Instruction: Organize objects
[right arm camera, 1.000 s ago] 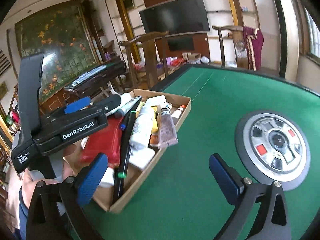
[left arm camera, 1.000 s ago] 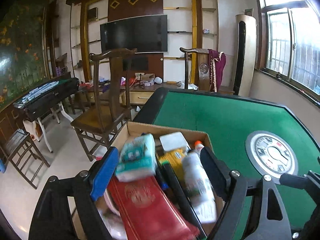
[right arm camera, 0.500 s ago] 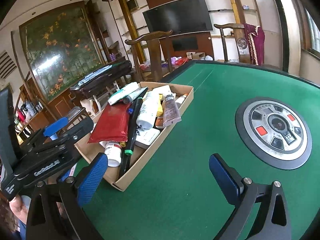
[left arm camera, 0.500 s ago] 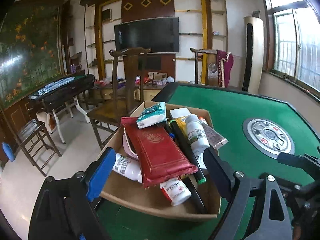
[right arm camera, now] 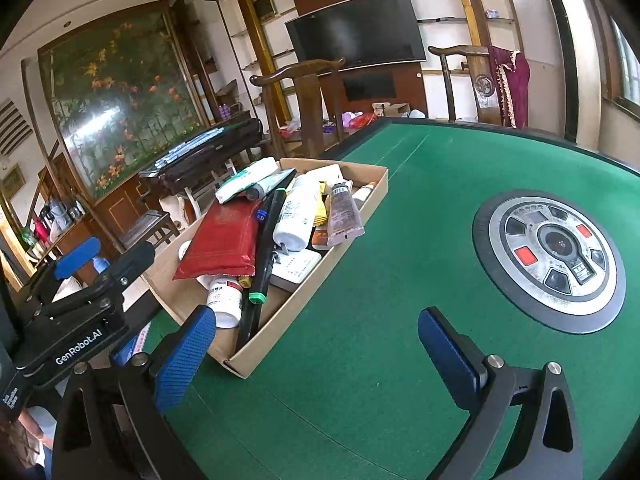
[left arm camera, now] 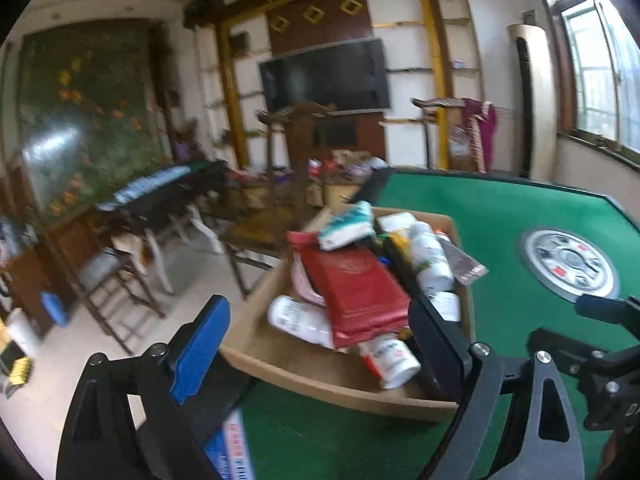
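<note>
Both my claws are released and hold nothing. My left gripper [left arm camera: 316, 344] hangs with its jaws spread wide just short of the near end of the cardboard box [left arm camera: 332, 380], partly out past the table's edge, its blue pad [left arm camera: 200, 344] over the floor side. My right gripper [right arm camera: 316, 354] hovers over the green table [right arm camera: 400, 240], jaws just as wide, with the box's near corner beside its left pad. The box sits at the table's left edge, crammed with clutter: a red pouch [right arm camera: 224, 240] lies on top, a long black marker [right arm camera: 266, 240] with a green cap runs beside it, a white bottle [right arm camera: 296, 216] leans against that, and a clear tube [right arm camera: 343, 216] rests on the box's right wall. A small white pill bottle [right arm camera: 224, 298] lies at the near end. The round control dial [right arm camera: 548, 256] is set in the felt well to the right.
</note>
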Tool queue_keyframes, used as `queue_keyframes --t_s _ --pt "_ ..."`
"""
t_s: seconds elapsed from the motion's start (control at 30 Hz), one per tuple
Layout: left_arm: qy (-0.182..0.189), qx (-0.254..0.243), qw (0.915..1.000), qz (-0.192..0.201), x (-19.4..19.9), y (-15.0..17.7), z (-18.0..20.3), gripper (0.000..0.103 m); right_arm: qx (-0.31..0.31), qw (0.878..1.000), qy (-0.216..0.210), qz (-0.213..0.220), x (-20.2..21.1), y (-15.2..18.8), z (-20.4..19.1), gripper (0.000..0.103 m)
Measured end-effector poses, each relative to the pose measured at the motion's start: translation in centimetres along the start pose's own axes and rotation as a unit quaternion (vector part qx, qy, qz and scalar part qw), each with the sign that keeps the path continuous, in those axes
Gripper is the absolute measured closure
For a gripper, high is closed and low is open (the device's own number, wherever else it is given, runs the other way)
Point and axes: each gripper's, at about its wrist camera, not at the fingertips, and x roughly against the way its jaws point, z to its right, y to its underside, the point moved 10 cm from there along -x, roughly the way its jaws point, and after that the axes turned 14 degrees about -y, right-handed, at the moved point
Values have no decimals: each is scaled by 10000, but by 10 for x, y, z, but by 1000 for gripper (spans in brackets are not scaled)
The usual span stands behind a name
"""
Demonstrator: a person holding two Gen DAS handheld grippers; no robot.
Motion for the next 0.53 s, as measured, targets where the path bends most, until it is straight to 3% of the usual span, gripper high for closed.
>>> queue_keyframes --t_s 0.13,0.4,0.53 --pt "197 55 9997 -93 -1 4 -1 13 1 10000 11 -18 -1 0 0 0" --pt "-226 71 9997 11 3 6 -15 13 -2 10000 9 -17 -1 0 0 0" --pt "-198 18 9998 42 5 7 -16 13 3 10000 19 -20 -1 0 0 0"
